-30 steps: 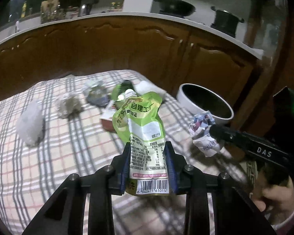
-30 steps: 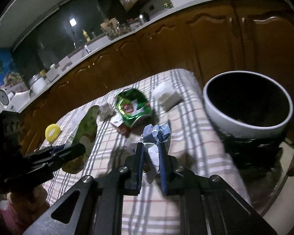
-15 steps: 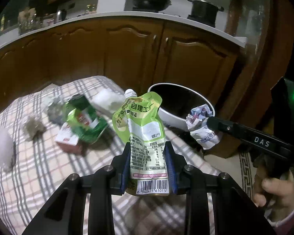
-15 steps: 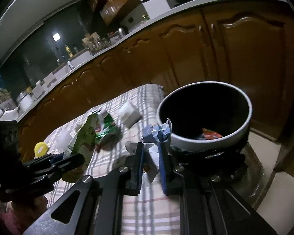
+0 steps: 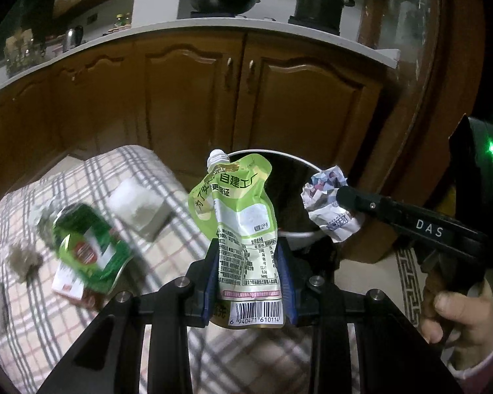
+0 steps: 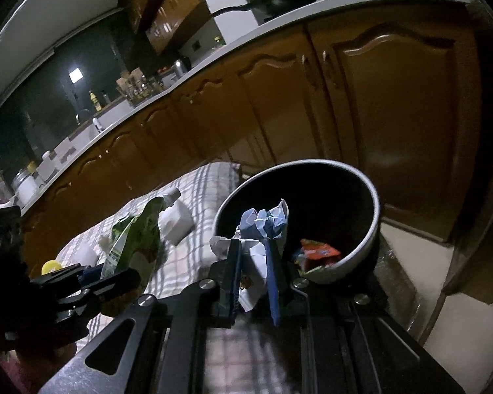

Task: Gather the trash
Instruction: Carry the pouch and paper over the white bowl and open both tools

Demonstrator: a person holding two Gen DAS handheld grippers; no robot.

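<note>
The left gripper (image 5: 249,279) is clamped on a green spouted pouch (image 5: 240,216), which stands upright between the blue pads with its spout at the top and its barcode end hanging below the jaws. The right gripper (image 6: 253,262) is pinched on a crumpled paper ball (image 6: 263,226). The target for both looks to be the white-rimmed bin (image 6: 374,216), dark inside, standing off the far end of the checked tablecloth (image 5: 42,325); a red-and-orange wrapper (image 6: 315,251) already lies in its bottom. In the right wrist view the paper ball sits at centre frame, directly before the bin's near rim with the dark mouth opening behind it, so the right hand is judged the nearer of the two and needs only a short push forward before it can let go. In the left wrist view the bin's rim (image 5: 299,161) shows just behind and to the right of the pouch's top, partly hidden by it, so the pouch has farther to travel, forward and rightward. Its long axis is vertical, which suits dropping it spout up or tipping it in. Left on the cloth at lower left of that view are a green packet (image 5: 88,246) and a white box (image 5: 138,207).
</note>
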